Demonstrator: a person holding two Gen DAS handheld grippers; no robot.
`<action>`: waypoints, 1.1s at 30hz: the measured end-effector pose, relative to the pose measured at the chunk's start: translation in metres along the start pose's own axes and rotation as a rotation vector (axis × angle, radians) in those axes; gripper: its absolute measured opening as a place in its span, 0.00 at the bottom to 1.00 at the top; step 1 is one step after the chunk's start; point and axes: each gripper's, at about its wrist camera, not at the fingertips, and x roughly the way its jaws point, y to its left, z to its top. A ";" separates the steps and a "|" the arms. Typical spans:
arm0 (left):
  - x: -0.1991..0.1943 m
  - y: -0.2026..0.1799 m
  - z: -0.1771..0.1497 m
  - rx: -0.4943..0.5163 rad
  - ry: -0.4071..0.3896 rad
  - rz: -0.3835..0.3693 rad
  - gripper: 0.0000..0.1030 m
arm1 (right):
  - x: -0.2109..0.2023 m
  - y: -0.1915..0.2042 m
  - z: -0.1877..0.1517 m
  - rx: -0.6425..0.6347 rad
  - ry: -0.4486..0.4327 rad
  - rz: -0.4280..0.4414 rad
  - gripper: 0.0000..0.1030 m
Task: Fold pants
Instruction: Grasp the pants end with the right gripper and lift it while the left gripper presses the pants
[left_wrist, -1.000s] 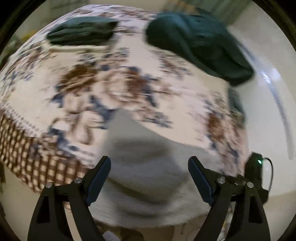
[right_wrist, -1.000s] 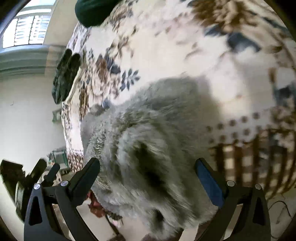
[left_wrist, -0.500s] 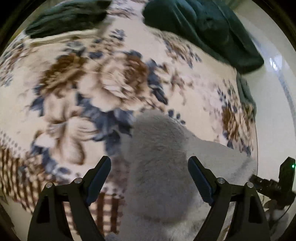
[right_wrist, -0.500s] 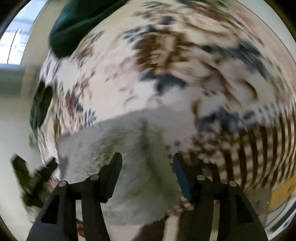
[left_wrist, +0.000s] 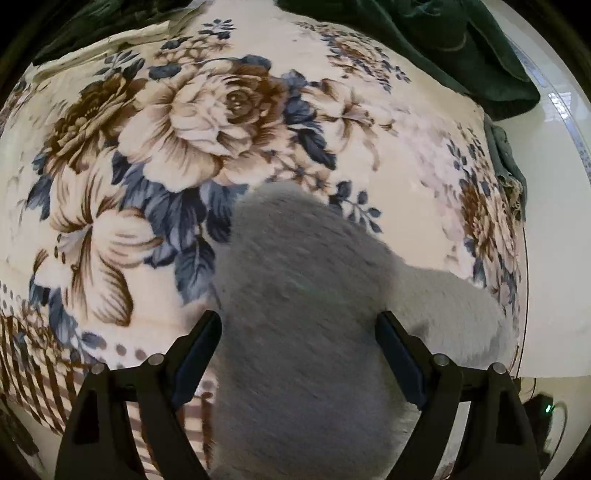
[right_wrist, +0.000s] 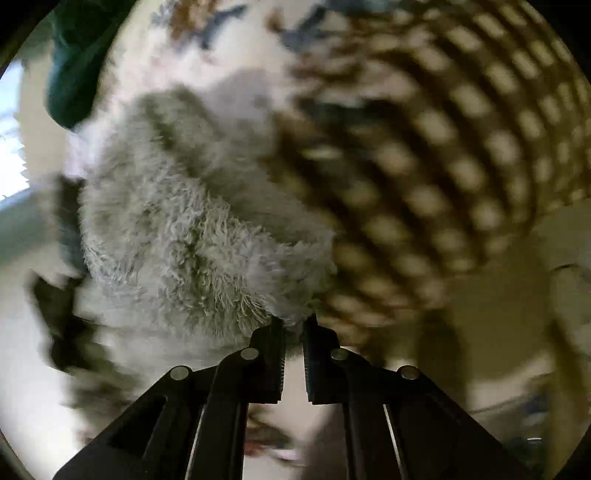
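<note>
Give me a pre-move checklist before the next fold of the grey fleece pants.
1. Right hand-held gripper pinching the pants: ok, its jaws have just been closing and now clamp the fleece edge.
2. Left hand-held gripper gripping: not ok, open, the pants lie between its fingers without touching them.
3. Pants lying flat: cannot tell, the right view is blurred.
4. Blanket beyond the pants bare for folding: ok.
5. Green clothes apart from the pants: ok.
</note>
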 end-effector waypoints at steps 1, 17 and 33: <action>-0.001 0.000 0.001 -0.006 0.010 -0.014 0.82 | 0.002 0.000 -0.001 -0.021 0.015 -0.021 0.08; 0.047 -0.211 0.006 0.775 0.209 0.001 0.77 | -0.004 -0.014 -0.004 0.184 0.006 0.323 0.71; 0.050 -0.186 0.035 0.505 0.224 -0.158 0.66 | -0.032 -0.019 -0.009 0.037 -0.102 0.247 1.00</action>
